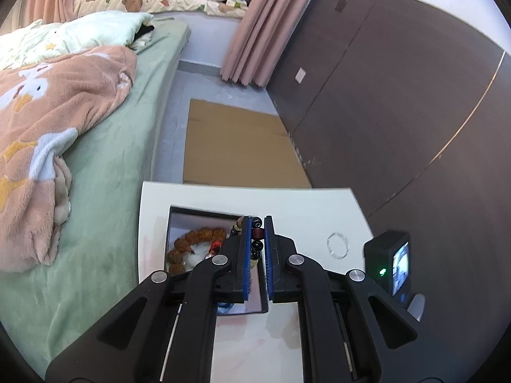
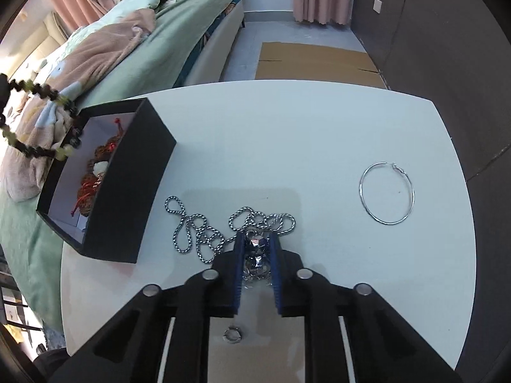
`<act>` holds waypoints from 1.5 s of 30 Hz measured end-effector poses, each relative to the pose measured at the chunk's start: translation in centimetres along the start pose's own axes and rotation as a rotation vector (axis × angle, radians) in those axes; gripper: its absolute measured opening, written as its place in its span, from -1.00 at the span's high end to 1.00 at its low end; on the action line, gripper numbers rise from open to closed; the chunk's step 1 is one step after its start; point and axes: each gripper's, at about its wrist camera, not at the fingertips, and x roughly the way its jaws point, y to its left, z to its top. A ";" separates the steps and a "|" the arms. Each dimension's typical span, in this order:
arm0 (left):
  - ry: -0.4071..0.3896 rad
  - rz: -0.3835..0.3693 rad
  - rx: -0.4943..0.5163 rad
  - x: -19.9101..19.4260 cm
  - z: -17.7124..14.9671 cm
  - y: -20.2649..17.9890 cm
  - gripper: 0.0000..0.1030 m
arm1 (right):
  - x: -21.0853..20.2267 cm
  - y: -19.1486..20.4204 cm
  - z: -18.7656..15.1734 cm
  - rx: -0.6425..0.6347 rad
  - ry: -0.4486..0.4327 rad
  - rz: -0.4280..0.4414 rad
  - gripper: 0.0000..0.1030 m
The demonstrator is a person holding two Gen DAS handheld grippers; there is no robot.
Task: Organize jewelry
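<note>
Left gripper (image 1: 256, 223) clenched on a beaded bracelet (image 1: 257, 242), dark and pale-green beads pinched between the blue pads, held above the open black box (image 2: 127, 191); right wrist view shows the bead loop (image 2: 35, 121) hanging out past the box's far side, over the bed (image 2: 179, 25), not over the opening; risk: if released now, part of the strand drapes over the box wall or slides off onto the bed; loop may also snag the wall edge and tip or drag the box, which already sits close to the counter (image 2: 287, 134) edge; box already holds brown beads with red cord (image 2: 95, 172), so tangling likely.

Right gripper (image 2: 255, 242) nearly closed round a shiny silver pendant (image 2: 255, 255), contact unclear, cannot tell if it is truly gripped; pendant lies on the counter on the side of the box nearest the camera, joined to a twisted silver chain (image 2: 204, 233) heaped in loops beside the box; risk: lifting drags the loops into a knot, or the glossy pendant slips out; chain could sweep the small ring (image 2: 233, 333); hoop (image 2: 387, 193) lies well apart from the box, untouched.
</note>
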 end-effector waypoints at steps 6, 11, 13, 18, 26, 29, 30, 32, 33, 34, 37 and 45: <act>0.040 0.047 -0.045 0.7 -1.0 1.3 0.02 | -1.6 -1.2 -0.3 0.066 -0.043 0.068 0.74; 0.002 0.071 -0.037 -0.7 -1.1 1.7 -0.23 | -4.9 -1.4 -0.4 0.076 -0.125 0.099 0.74; -0.018 0.092 -0.029 -1.2 -1.0 1.9 -0.45 | -6.3 -1.3 -0.4 0.078 -0.154 0.106 0.74; -0.045 0.069 -0.028 -2.8 -0.8 2.7 -0.83 | -10.7 -0.9 0.1 0.073 -0.235 0.100 0.74; -0.049 0.015 -0.086 -4.0 0.1 4.5 -0.90 | -20.0 0.9 3.9 0.042 -0.380 0.034 0.74; -0.061 0.001 -0.094 -4.4 0.3 5.0 -0.90 | -23.4 2.2 5.2 0.019 -0.432 0.008 0.74; -0.067 -0.004 -0.098 -4.6 0.4 5.2 -0.90 | -24.4 2.7 5.7 0.011 -0.446 0.003 0.74; -0.079 -0.004 -0.101 -5.0 0.5 5.5 -0.90 | -26.2 3.8 6.5 -0.009 -0.471 -0.007 0.74; -0.082 -0.003 -0.101 -5.2 0.6 5.6 -0.90 | -27.0 4.4 6.8 -0.018 -0.482 -0.011 0.74; -0.084 -0.005 -0.103 -5.3 0.7 5.7 -0.90 | -28.0 5.0 7.2 -0.027 -0.496 -0.015 0.74; -0.086 -0.015 -0.118 -5.5 0.8 6.2 -0.90 | -29.7 6.6 8.0 -0.040 -0.527 -0.022 0.74; -0.104 -0.032 -0.155 -6.3 1.2 7.6 -0.90 | -35.5 11.5 10.2 -0.094 -0.632 -0.036 0.74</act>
